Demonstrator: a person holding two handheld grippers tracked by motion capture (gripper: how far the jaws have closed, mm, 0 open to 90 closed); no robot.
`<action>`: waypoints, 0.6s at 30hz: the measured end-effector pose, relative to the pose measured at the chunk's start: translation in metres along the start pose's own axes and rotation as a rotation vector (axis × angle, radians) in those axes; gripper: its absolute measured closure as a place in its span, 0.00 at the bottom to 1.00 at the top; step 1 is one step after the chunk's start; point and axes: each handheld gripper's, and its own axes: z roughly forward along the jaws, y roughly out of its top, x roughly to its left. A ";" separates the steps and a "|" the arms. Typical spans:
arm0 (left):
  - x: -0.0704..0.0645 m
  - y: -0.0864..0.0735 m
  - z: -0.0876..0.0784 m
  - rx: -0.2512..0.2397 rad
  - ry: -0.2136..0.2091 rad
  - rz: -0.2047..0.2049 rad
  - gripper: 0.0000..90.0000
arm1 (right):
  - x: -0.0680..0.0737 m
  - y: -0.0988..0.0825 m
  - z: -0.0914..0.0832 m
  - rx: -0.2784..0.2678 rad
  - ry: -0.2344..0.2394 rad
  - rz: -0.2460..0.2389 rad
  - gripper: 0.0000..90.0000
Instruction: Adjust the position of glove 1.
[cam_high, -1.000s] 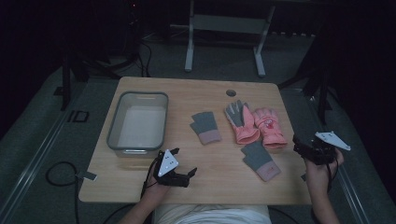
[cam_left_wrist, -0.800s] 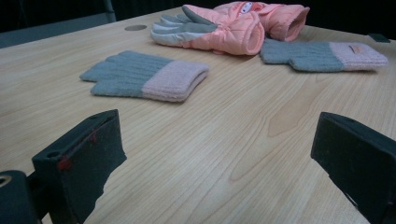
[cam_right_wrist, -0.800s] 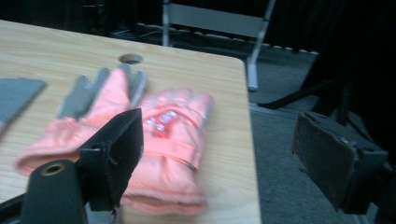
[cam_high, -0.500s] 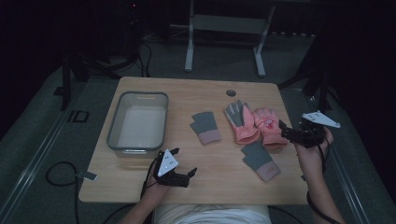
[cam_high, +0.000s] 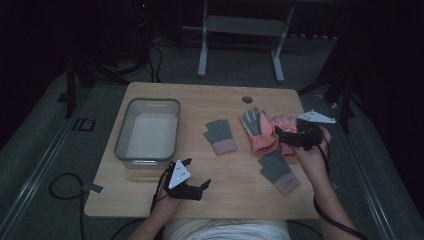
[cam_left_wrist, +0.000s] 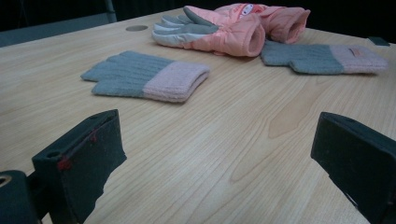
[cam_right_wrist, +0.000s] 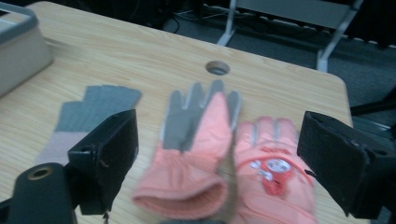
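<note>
Your right gripper (cam_high: 286, 136) has swung in from the table's right edge toward the middle and now hangs just above the pink gloves (cam_high: 270, 132), while your left gripper (cam_high: 196, 176) has kept its spot near the front edge. The right jaws have just been opening and stand spread wide, with nothing pinched between them; in the right gripper view the gloves (cam_right_wrist: 219, 163) lie below and between the two black jaws, cuffs toward you, fingers pointing away. The left jaws are spread as well and empty, resting low over bare wood.

The step in hand looks like a pick of one pink glove. To do it well, choose one, not both: the two lie side by side and touching, the left one (cam_right_wrist: 196, 140) palm-up with grey fingers, the right one (cam_right_wrist: 273, 172) showing its red badge. Come straight down over a cuff, where the padding is thickest and gives the jaws something to bite, and keep the jaws across the glove's width so that the neighbour is not caught. Slow your hand first; the right gripper view is blurred.

A grey mitten (cam_high: 278, 171) lies just in front of the gloves, under your right wrist, so lift clear of it. The second grey mitten (cam_high: 220, 136) sits apart to the left, between the gloves and the tray (cam_high: 147, 134), which stands near the table's left side.
</note>
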 end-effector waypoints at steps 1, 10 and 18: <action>0.000 0.000 0.000 0.000 0.000 0.000 0.02 | 0.003 0.002 0.001 -0.004 0.026 0.000 0.14; 0.000 0.000 0.000 0.006 -0.005 0.002 0.02 | 0.033 0.016 0.027 0.003 0.211 -0.014 0.14; 0.000 0.000 0.000 0.004 -0.003 0.000 0.02 | 0.058 0.021 0.050 0.021 0.289 -0.056 0.15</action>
